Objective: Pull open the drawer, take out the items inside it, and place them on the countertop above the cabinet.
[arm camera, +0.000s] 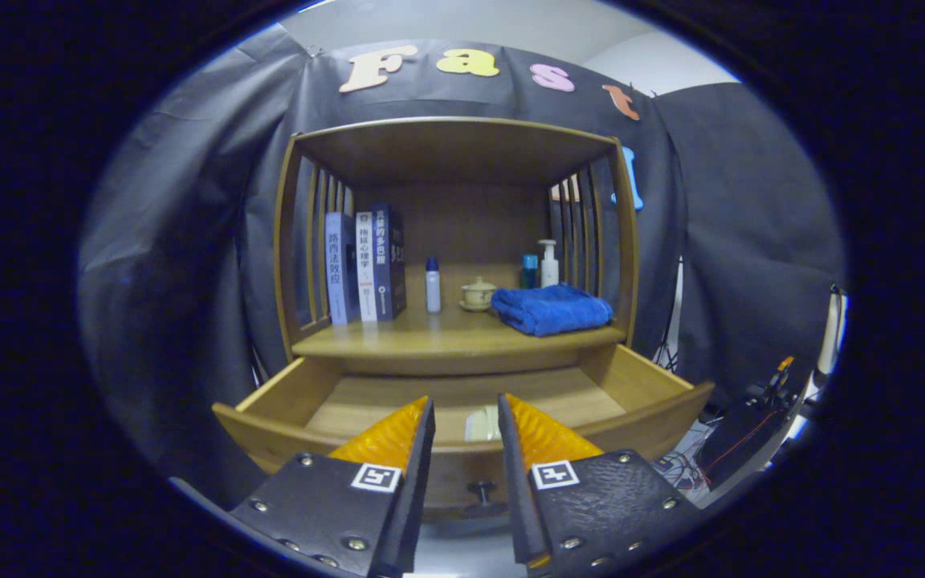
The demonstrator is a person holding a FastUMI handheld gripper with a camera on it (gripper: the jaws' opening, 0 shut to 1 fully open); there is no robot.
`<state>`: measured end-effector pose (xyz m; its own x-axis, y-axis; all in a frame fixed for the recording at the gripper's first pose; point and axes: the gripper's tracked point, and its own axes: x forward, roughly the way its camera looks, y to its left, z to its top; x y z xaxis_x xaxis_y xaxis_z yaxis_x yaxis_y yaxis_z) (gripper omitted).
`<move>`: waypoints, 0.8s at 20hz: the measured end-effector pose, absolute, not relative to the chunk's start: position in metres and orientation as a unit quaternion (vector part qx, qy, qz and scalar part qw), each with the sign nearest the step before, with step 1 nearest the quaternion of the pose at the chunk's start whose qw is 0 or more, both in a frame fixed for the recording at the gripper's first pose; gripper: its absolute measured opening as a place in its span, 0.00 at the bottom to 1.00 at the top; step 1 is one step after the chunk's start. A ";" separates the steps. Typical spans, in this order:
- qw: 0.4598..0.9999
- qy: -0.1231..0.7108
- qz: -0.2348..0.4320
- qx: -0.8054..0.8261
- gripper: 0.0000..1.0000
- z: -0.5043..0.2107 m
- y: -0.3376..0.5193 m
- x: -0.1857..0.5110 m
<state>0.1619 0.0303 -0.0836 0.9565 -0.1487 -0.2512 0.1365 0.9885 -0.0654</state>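
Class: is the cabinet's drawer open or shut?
Open: the drawer juts out below the countertop, its floor visible beyond the open gripper.

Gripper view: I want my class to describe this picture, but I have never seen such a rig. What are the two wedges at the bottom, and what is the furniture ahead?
The camera rides on a hand-held gripper and looks forward along its jaws; the wedges are those jaws, standing apart and holding nothing. Ahead is a wooden cabinet with its drawer already pulled open. A small pale item lies inside, seen between the jaws. On the countertop above stand books, a small bottle, a lidded cup, a pump bottle and a folded blue towel.
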 end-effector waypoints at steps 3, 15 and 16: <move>0.979 0.173 -0.100 -0.031 0.45 -0.079 0.033 0.191; 0.877 0.444 -0.173 -0.055 0.45 -0.191 -0.006 0.236; 0.874 0.452 -0.172 -0.048 0.45 -0.203 -0.013 0.241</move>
<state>0.2406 -0.0134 -0.2026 0.5325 -0.3444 -0.7732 0.2574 0.9361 -0.2397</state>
